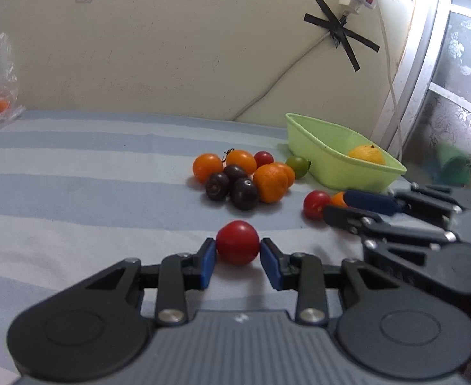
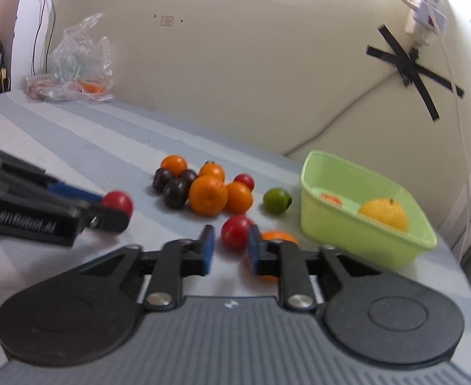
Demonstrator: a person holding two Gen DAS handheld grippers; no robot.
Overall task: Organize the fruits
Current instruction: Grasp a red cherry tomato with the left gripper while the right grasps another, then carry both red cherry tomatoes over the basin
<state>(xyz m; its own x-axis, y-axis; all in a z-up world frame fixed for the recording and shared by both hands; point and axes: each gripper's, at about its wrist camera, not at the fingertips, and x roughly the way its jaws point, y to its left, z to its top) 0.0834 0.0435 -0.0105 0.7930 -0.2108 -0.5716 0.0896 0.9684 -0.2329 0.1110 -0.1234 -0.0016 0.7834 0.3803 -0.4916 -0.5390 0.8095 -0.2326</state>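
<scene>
My left gripper (image 1: 238, 258) is shut on a red tomato (image 1: 238, 242); both blue pads press its sides just above the striped cloth. From the right wrist view, that gripper (image 2: 112, 208) and its tomato (image 2: 120, 200) are at the left. My right gripper (image 2: 230, 247) is open around a second red tomato (image 2: 235, 231), which touches the right pad and leaves a thin gap at the left one. A small orange (image 2: 278, 235) lies just outside its right finger. The green basket (image 2: 363, 240) holds a yellow-orange citrus (image 2: 384, 213).
A pile of oranges, dark plums and a red tomato (image 1: 242, 176) sits mid-table, with a green tomato (image 1: 297, 166) between it and the basket (image 1: 331, 147). A plastic bag (image 2: 81, 61) lies at the far left by the wall. The table edge runs just right of the basket.
</scene>
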